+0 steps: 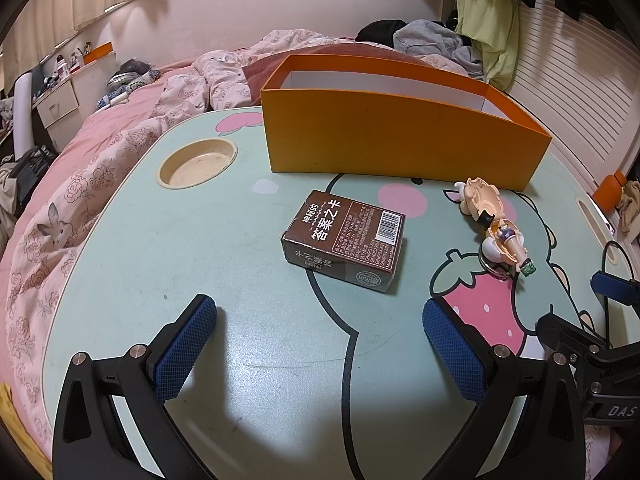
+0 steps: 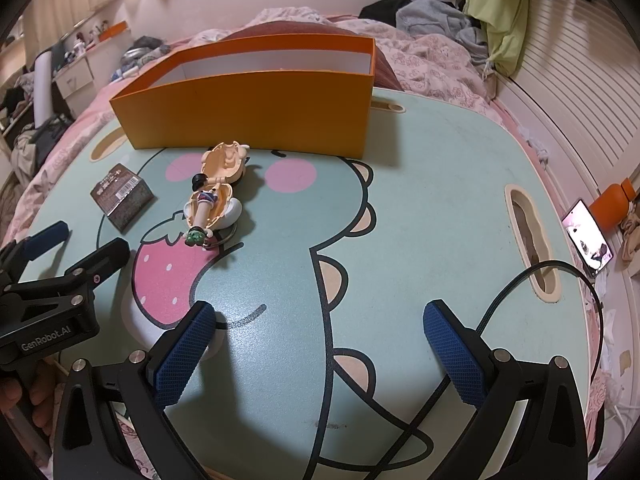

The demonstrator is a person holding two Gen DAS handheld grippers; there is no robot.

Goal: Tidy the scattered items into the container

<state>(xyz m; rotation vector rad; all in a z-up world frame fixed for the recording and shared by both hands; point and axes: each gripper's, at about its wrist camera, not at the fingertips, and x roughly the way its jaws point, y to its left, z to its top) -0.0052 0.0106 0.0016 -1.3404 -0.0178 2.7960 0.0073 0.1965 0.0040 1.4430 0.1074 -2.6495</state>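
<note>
Hovering low at the bottom of the left wrist view, the left gripper [image 1: 320,320] has its jaws spread wide and holds nothing. The right gripper [image 2: 320,320] is likewise spread and empty over bare table [image 2: 440,184].

Just ahead of the left gripper, centre frame, a brown card box [image 1: 344,242] lies flat, angled to the fingers. Right of it, apart, a toy figure keychain [image 1: 494,226] lies on the strawberry print; in the right wrist view it sits left of centre.

Beyond both, upper centre, stands the orange container [image 1: 400,136]; its visible interior looks empty.

Judgement: nothing is in yet; the card box is the likely first pick.
- Turn the wrist to square the pads to its long sides.
- Descend until the pads straddle it, then close.
- Lift clear of the near wall before releasing.
- Risk: nudging it sideways on the smooth top.
</note>
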